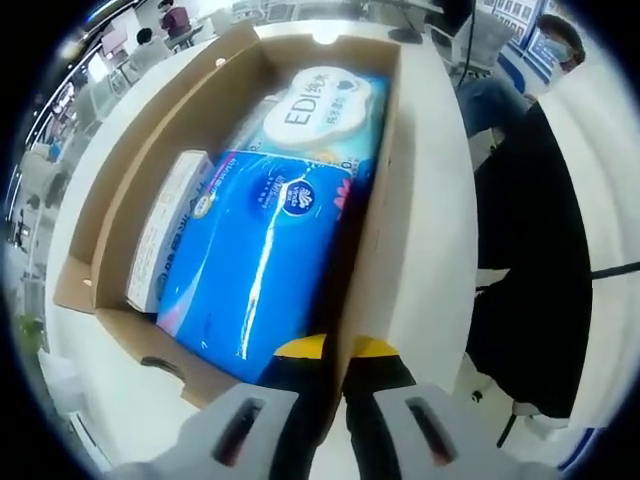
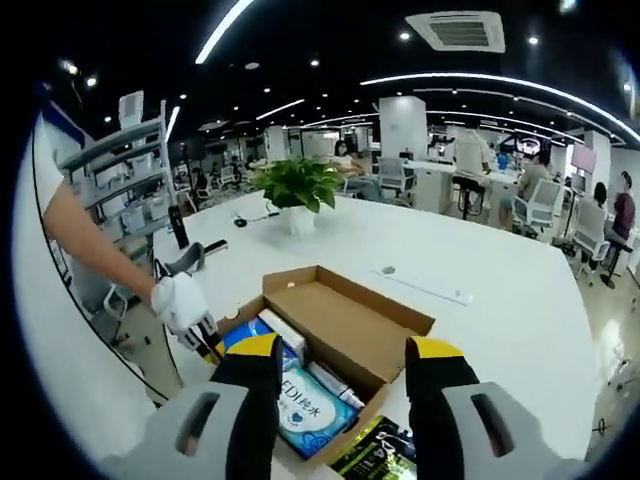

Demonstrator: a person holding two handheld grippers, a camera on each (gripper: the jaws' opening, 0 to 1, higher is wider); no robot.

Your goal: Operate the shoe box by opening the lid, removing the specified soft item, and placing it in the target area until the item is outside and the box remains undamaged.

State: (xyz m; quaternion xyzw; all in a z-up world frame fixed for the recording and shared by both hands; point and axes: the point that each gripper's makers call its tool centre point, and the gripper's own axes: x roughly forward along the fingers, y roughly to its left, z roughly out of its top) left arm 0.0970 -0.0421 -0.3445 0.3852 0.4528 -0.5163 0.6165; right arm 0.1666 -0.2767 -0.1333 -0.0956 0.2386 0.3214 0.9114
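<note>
An open brown shoe box (image 1: 385, 200) lies on a white table, its lid (image 2: 350, 320) folded back. Inside it rests a soft blue wipes pack (image 1: 265, 260) with a white flip label, and beside that a slim white carton (image 1: 165, 235). My left gripper (image 1: 338, 352) has its yellow-tipped jaws closed over the box's side wall, one jaw inside and one outside. In the right gripper view a gloved hand (image 2: 178, 300) holds that gripper (image 2: 205, 345) at the box's left edge. My right gripper (image 2: 347, 352) hovers open above the box (image 2: 400, 375), nothing between its fingers; the wipes pack (image 2: 305, 400) shows below.
A dark green packet (image 2: 380, 455) lies on the table just in front of the box. A potted plant (image 2: 297, 190) and black gadgets (image 2: 180, 230) stand farther back on the white table (image 2: 480, 260). A person in dark clothes (image 1: 530, 200) sits beside the table edge.
</note>
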